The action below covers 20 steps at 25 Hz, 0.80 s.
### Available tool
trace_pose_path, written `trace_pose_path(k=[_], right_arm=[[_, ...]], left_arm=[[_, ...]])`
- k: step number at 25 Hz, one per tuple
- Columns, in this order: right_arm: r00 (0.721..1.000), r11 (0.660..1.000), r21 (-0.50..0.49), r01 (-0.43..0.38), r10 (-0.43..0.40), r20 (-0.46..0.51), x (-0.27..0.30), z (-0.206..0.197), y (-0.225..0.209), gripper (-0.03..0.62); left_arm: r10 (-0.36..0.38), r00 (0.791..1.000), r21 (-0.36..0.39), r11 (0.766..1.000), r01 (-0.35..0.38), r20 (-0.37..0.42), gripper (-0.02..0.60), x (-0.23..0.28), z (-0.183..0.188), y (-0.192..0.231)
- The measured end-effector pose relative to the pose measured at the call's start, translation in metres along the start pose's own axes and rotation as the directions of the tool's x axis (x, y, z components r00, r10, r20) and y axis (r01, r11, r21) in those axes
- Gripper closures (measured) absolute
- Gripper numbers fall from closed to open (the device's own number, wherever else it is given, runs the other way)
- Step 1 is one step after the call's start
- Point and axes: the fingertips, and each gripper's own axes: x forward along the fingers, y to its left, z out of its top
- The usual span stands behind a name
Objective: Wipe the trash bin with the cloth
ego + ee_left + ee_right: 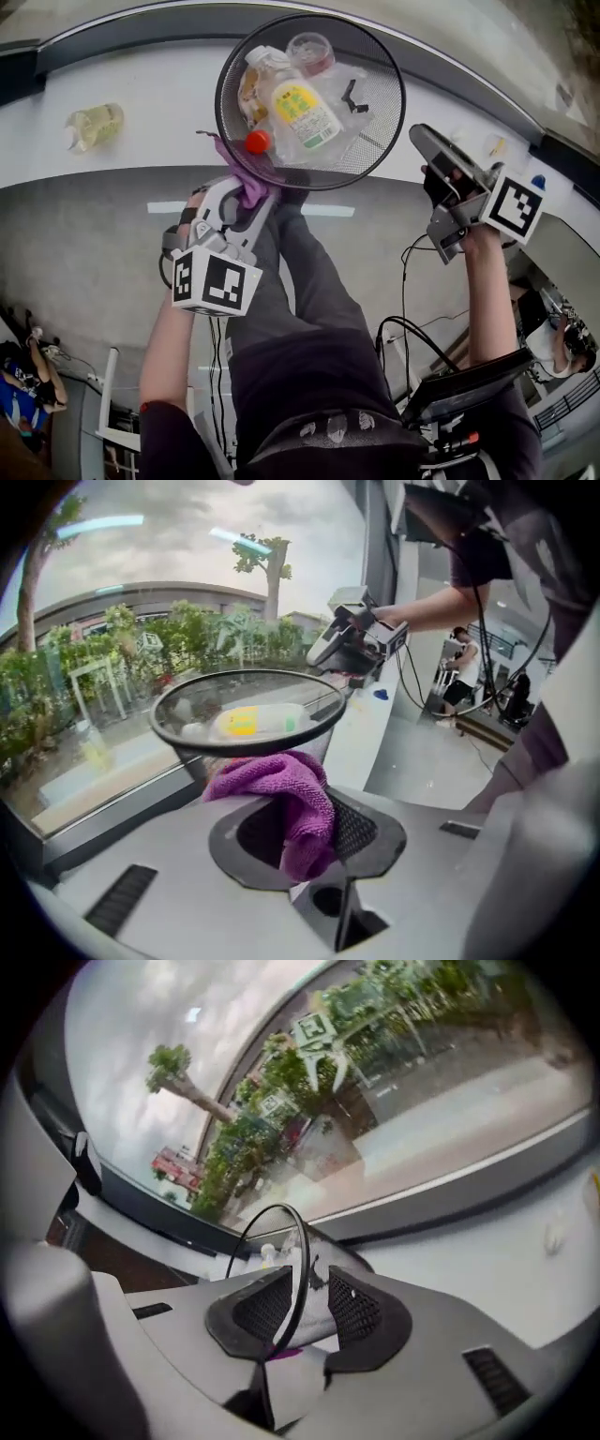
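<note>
The black mesh trash bin (386, 127) stands on a white ledge (141, 84). Inside it lie a bottle with a yellow label (298, 111), a plastic cup (310, 52) and clear wrappers. My left gripper (246, 187) is shut on a purple cloth (247, 180), which presses against the bin's near left rim. In the left gripper view the cloth (281, 794) bunches between the jaws just below the bin (164, 726). My right gripper (419, 139) is at the bin's right side. In its own view the bin's thin rim (298, 1241) runs between the jaws of the right gripper (307, 1309), with a gap on the right pad's side.
A crushed yellowish bottle (94, 125) lies on the ledge left of the bin. A window runs behind the ledge. The person's dark trousers (309, 319) fill the middle, and cables (405, 328) with a dark screen (466, 384) are at the lower right.
</note>
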Motion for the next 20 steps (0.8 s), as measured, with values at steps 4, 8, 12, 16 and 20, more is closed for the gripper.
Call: trace_pose_path(k=[4,8,12,16,20], right_arm=[[0.994,0.984,-0.141,-0.111,0.11,-0.018,0.038,0.046,0.03,0.496],[0.987,0.986,-0.149,-0.075,0.052,-0.151,0.064,0.021,0.017,0.508],[0.99,0.998,-0.022,-0.057,0.053,-0.132,0.059,0.017,0.001,0.52],[0.998,0.985,0.173,-0.005,0.017,-0.068,0.04,-0.002,-0.014,0.519],[1.0,0.929,0.369,0.017,-0.021,0.008,0.021,-0.042,-0.018,0.519]], left_arm=[[0.109,0.994,-0.033,0.993,-0.11,-0.026,0.497,-0.012,0.002,0.044],[0.153,0.988,-0.074,0.985,-0.154,-0.029,0.497,-0.009,0.004,0.048],[0.16,0.987,-0.081,0.983,-0.162,-0.029,0.497,-0.007,0.002,0.047],[0.107,0.993,0.015,0.994,-0.107,-0.041,0.497,0.008,0.006,0.021],[0.012,1.0,0.074,0.997,-0.01,-0.026,0.497,0.031,0.022,-0.025]])
